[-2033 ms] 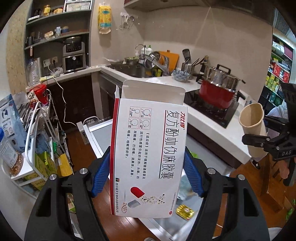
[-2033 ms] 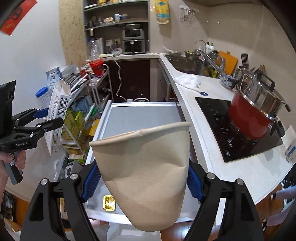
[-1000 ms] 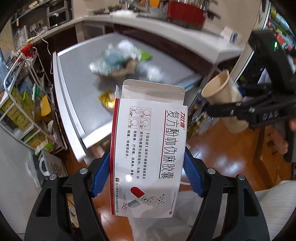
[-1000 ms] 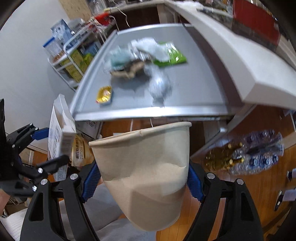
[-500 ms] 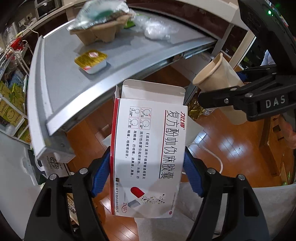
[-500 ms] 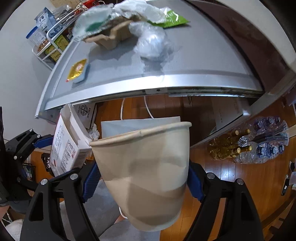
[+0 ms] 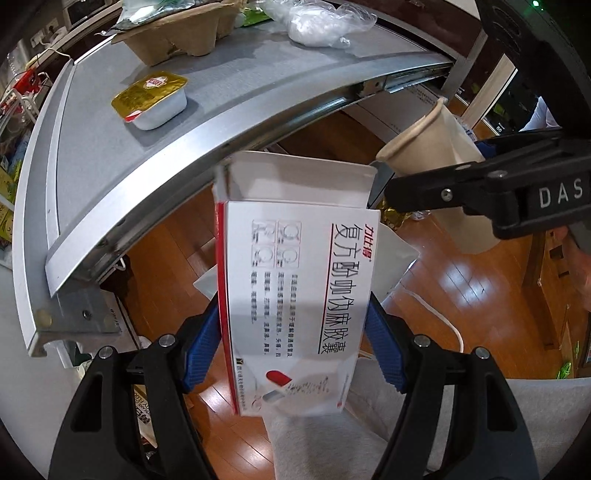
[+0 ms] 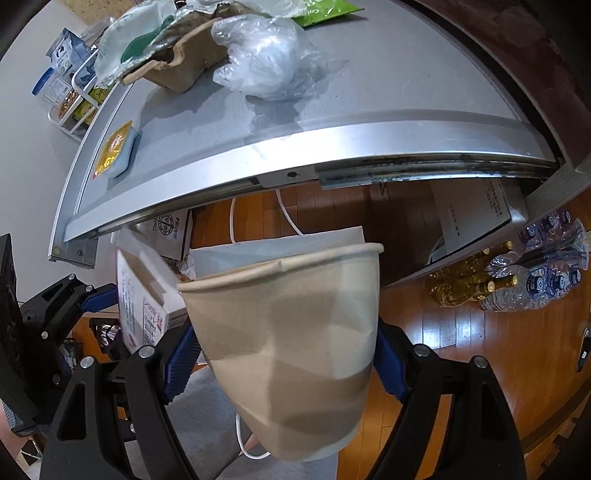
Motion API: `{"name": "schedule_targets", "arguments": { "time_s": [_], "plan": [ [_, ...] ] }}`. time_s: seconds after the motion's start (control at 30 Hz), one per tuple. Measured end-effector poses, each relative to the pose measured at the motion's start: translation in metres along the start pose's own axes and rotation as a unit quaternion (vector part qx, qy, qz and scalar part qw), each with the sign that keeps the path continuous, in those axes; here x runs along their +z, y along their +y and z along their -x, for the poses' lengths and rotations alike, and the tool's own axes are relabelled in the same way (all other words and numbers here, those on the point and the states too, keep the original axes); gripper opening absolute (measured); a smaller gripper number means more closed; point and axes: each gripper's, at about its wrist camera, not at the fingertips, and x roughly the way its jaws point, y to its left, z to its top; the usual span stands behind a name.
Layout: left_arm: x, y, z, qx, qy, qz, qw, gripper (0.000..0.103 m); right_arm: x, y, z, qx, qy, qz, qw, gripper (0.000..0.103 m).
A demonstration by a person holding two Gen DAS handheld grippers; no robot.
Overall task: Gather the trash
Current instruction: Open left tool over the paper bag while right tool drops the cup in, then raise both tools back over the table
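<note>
**Inspector:** State what each hand-held gripper carries

**Operator:** My left hand-held gripper (image 7: 293, 341) is pinching an empty medicine box (image 7: 295, 295) by its two long sides, open flap pointing away from me. My right hand-held gripper (image 8: 282, 360) has a dented paper cup (image 8: 291, 332) between its blue pads; I judge it held, though the pads look to sit lightly on the cup wall

**Inspector:** Where do the two items stand relative to the drop point?

**Operator:** Both hang off the front edge of the bench (image 8: 332, 136), above the wooden floor, the cup just beside the box. A white paper bag (image 8: 236, 254) with cord handles stands open below and behind them; I take it for the collection bag

**Inspector:** Step in hand?

**Operator:** Depositing. Two pieces lifted, none yet in the bag

**Inspector:** Requirement for the next move?

**Operator:** Bring each item over the bag mouth, then spread the pads so it drops inside, not on my lap

**Inspector:** Outstanding?

**Operator:** A foil-lidded tub (image 7: 149, 99), a cardboard cup tray (image 7: 177, 33) and a crumpled plastic bag (image 8: 266, 66) remain on the bench
</note>
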Motion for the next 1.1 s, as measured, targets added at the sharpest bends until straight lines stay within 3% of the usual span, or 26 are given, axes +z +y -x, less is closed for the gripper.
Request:
{"name": "schedule_targets", "arguments": {
  "time_s": [0.27, 0.37, 0.47, 0.7, 0.93, 1.1],
  "plan": [
    [0.006, 0.001, -0.002, 0.008, 0.008, -0.001, 0.9999, 0.073, 0.003, -0.009, -0.006, 0.006, 0.015, -0.016, 1.0, 0.08],
    [0.009, 0.005, -0.006, 0.005, 0.011, 0.004, 0.9999, 0.073, 0.002, -0.011, -0.006, 0.006, 0.017, -0.015, 1.0, 0.087],
    [0.008, 0.007, -0.005, 0.003, 0.013, 0.008, 0.9999, 0.073, 0.0, -0.012, -0.006, 0.007, 0.021, -0.014, 1.0, 0.087],
    [0.005, 0.014, 0.007, 0.006, 0.009, 0.009, 0.9999, 0.075, -0.011, -0.011, 0.011, 0.0, 0.016, 0.001, 1.0, 0.087],
    [0.001, 0.014, 0.045, -0.001, -0.02, 0.027, 0.9994, 0.075, -0.025, 0.004, 0.06, -0.017, -0.023, 0.031, 0.999, 0.087],
    [0.003, 0.018, 0.093, 0.0, -0.075, 0.044, 0.9962, 0.088, -0.026, 0.016, 0.106, -0.03, -0.082, 0.039, 0.995, 0.087]
  ]
}}
